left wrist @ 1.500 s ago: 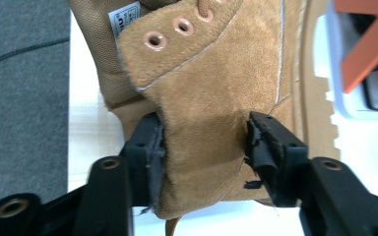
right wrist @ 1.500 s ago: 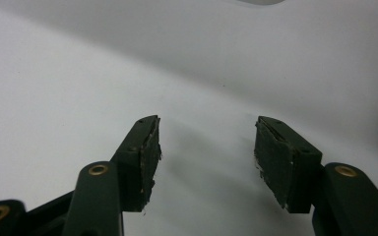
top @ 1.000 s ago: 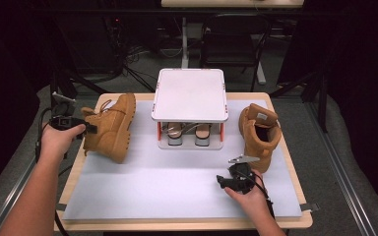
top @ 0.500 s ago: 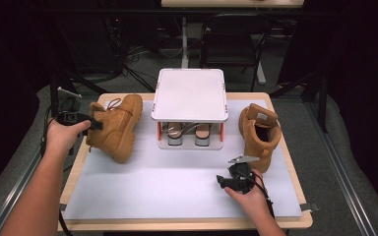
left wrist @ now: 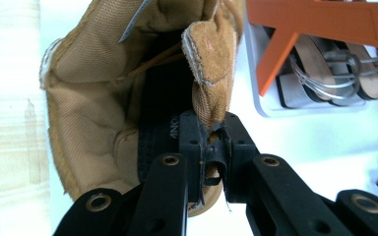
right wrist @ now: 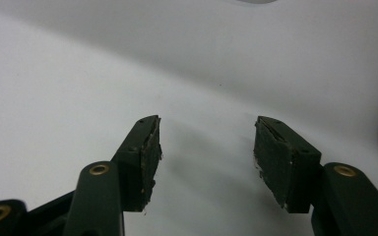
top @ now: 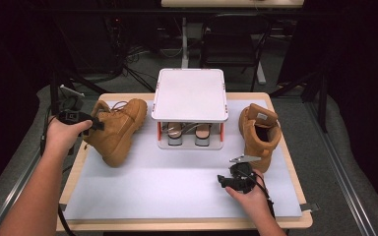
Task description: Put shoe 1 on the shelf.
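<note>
Left claw (top: 94, 123) is clamping the heel collar of the tan boot (top: 118, 129), which is sitting tilted at 9 o'clock on the bench (top: 177, 196), just beside the white shoe rack (top: 189, 96). In the left gripper view the jaws are pinching the collar edge (left wrist: 211, 142). Right claw (top: 222, 180) is hovering at 5 o'clock, jaws apart and holding nothing, near the second boot (top: 258, 130) at 3 o'clock.

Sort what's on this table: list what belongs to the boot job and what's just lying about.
In the job:
- left gripper, shut on the left boot at its collar edge
- right boot, standing by the rack
- right gripper, open, resting on the mat

Lying about:
- white shoe rack
- sandals under its top shelf
</note>
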